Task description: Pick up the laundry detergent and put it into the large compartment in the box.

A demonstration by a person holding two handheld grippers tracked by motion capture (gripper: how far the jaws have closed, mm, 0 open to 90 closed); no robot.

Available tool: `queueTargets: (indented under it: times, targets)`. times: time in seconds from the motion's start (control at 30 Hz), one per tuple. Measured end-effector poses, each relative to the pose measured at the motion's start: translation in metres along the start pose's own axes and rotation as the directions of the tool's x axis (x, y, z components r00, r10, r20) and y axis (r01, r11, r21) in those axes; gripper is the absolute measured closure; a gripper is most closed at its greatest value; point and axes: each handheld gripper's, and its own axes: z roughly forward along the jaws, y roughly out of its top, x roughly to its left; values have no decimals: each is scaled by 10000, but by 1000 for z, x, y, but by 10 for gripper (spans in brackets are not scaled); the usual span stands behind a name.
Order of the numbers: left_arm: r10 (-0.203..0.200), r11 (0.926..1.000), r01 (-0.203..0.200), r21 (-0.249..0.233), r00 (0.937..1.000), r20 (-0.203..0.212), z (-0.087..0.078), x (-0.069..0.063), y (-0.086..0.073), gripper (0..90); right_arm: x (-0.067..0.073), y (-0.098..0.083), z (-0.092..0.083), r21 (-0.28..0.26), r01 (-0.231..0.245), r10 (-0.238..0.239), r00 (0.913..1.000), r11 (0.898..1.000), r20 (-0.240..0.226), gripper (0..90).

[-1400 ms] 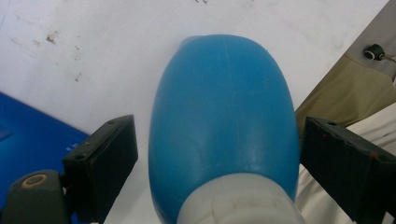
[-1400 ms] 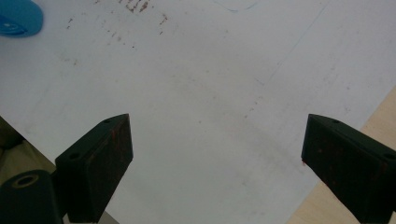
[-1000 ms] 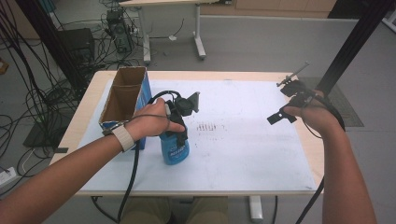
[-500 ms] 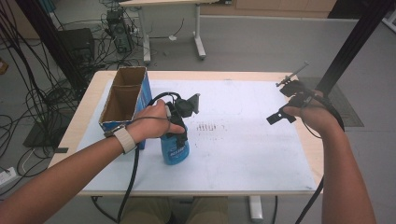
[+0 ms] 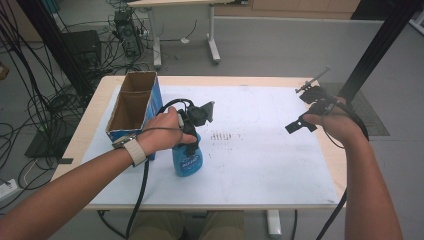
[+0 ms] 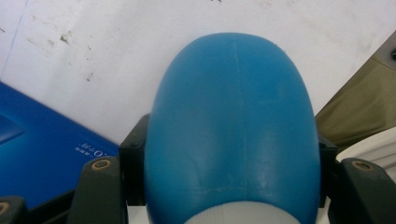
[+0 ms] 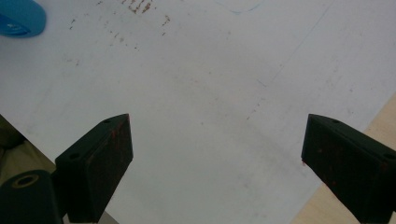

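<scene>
At the left of the high view, an open cardboard box [image 5: 132,107] with blue sides stands on the white sheet [image 5: 260,165] that covers the surface [image 5: 97,107]. Its blue wall shows again at the left edge of the left gripper view [image 6: 37,158].

Just to the right of the box, near the front of the sheet, a blue plastic bottle [image 5: 187,159] stands upright. The left hand [image 5: 162,132] comes down over its top with the left tongs [image 5: 192,142]. In the left gripper view the bottle's rounded blue body [image 6: 233,121] sits between the two black jaws, which press against it on either side. The jaws have just been closing, and they now pinch the bottle.

Right of the bottle, a patch of small dark marks [image 5: 224,136] dots the middle of the sheet.

At the far right, near the surface's edge, the right hand [image 5: 337,122] holds the right tongs [image 5: 300,125] above the sheet, well apart from the bottle. In the right gripper view the right tongs [image 7: 217,163] stand spread wide, with bare sheet between the jaws. A corner of the bottle [image 7: 21,17] shows at the upper left of that view.
</scene>
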Motion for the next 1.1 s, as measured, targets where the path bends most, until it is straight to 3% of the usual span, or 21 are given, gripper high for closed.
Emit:
queueTargets:
  times: [0.23, 1.1]
  targets:
    - [158, 9999, -158, 20, 9998, -88, 0, -2, 1, 380, 0, 1, 0, -13, 30, -30, 10000, 10000, -20, 87]
    - [63, 10000, -63, -14, 10000, 2, 0, 0, 0, 389, -2, -1, 0, 44, -48, 48, 10000, 10000, -25, 87]
